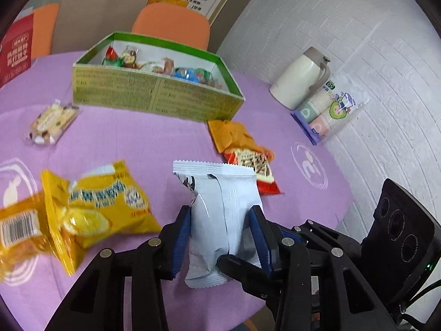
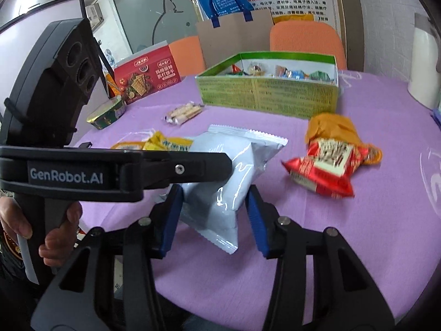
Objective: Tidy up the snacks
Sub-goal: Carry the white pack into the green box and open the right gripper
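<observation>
Both tongs, left [image 1: 222, 220] and right [image 2: 213, 202], straddle the slippery silver-white foil snack packet [image 1: 224, 207] without clearly pinching it, so it could squirt free short of the green cardboard box [image 1: 154, 96].

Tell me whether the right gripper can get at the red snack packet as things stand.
Probably, after backing off: the right gripper straddles the silver packet held by the left gripper. The red snack packet lies uncovered on the purple cloth, off to the side.

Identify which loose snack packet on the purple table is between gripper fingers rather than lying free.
The white packet: it sits between the left hand-held gripper's blue pads, unlike the yellow packet, red-orange packet and clear biscuit packet.
</observation>
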The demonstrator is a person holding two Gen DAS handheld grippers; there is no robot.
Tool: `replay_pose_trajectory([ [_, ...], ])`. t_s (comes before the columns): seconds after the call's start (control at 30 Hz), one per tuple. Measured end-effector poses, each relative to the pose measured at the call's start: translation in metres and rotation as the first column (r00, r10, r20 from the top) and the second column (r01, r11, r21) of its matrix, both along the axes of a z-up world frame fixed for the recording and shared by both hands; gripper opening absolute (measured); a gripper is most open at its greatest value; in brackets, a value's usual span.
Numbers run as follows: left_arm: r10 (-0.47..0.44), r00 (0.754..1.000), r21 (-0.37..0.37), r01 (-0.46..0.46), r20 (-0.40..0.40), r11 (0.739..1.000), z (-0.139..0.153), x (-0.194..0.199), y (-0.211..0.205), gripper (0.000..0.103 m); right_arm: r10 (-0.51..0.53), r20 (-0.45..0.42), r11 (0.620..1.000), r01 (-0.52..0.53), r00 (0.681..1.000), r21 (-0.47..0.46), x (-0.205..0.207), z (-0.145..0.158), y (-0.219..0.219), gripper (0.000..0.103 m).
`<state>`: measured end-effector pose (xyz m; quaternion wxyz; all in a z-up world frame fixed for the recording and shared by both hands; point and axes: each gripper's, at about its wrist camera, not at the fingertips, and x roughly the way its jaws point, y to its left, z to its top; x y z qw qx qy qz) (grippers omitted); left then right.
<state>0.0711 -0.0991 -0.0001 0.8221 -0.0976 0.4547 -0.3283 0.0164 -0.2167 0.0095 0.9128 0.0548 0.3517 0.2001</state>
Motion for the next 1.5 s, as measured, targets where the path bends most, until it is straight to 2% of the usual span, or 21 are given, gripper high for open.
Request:
replay_pose_trajectory([
  [0.17,0.009,0.998,-0.018,-0.008,0.069,1.000,0.035,0.047,-0.009,0.043,-0.008,0.044,1.000,0.007,0.999,0.024,0.055,0.027,-0.014,0.049],
  [0.37,0.032,0.998,-0.035,-0.030,0.054,0.999,0.052,0.126,-0.025,0.043,-0.015,0.033,1.000,0.015,0.999,0.021,0.130,0.041,-0.035,0.049],
  [0.53,0.033,0.999,-0.043,-0.033,-0.002,0.999,0.048,0.190,-0.045,0.043,-0.045,0.001,0.999,0.045,0.999,0.003,0.179,0.039,-0.054,0.049],
  [0.77,0.039,0.999,-0.026,-0.040,-0.035,0.999,0.032,0.235,-0.062,0.043,-0.043,-0.040,0.999,0.043,0.998,0.013,0.226,0.025,-0.066,0.049],
  [0.9,0.052,0.997,-0.014,-0.053,-0.059,0.999,0.022,0.251,-0.062,0.043,-0.041,-0.059,0.999,0.040,0.997,-0.024,0.241,0.015,-0.062,0.049],
  [0.93,0.061,0.996,-0.002,-0.061,-0.058,0.998,0.019,0.254,-0.062,0.046,-0.047,-0.067,0.997,0.042,0.997,-0.062,0.243,0.013,-0.059,0.053],
  [0.97,0.070,0.996,0.013,-0.069,-0.056,0.998,0.017,0.255,-0.062,0.050,-0.053,-0.065,0.994,0.047,0.996,-0.096,0.244,0.010,-0.056,0.062],
  [1.0,0.080,0.996,0.027,-0.079,-0.049,0.997,0.016,0.255,-0.062,0.065,-0.059,-0.047,0.992,0.053,0.997,-0.114,0.242,0.010,-0.055,0.068],
  [1.03,0.098,0.995,0.046,-0.096,-0.033,0.994,0.015,0.254,-0.060,0.081,-0.066,-0.025,0.990,0.062,0.997,-0.127,0.240,0.010,-0.055,0.079],
  [1.07,0.122,0.992,0.070,-0.121,-0.008,0.990,0.016,0.252,-0.058,0.086,-0.075,-0.010,0.988,0.073,0.997,-0.138,0.238,0.010,-0.055,0.084],
  [1.1,0.138,0.990,0.085,-0.139,0.018,0.987,0.017,0.250,-0.055,0.089,-0.085,0.002,0.986,0.085,0.996,-0.145,0.235,0.010,-0.056,0.085],
  [1.2,0.155,0.988,0.124,-0.156,0.023,0.980,0.018,0.249,-0.051,0.089,-0.104,0.002,0.983,0.103,0.995,-0.151,0.230,0.010,-0.058,0.088],
  [1.5,0.183,0.981,0.141,-0.190,0.058,0.972,0.039,0.223,-0.035,0.089,-0.133,-0.003,0.974,0.130,0.991,-0.184,0.213,0.021,-0.056,0.088],
])
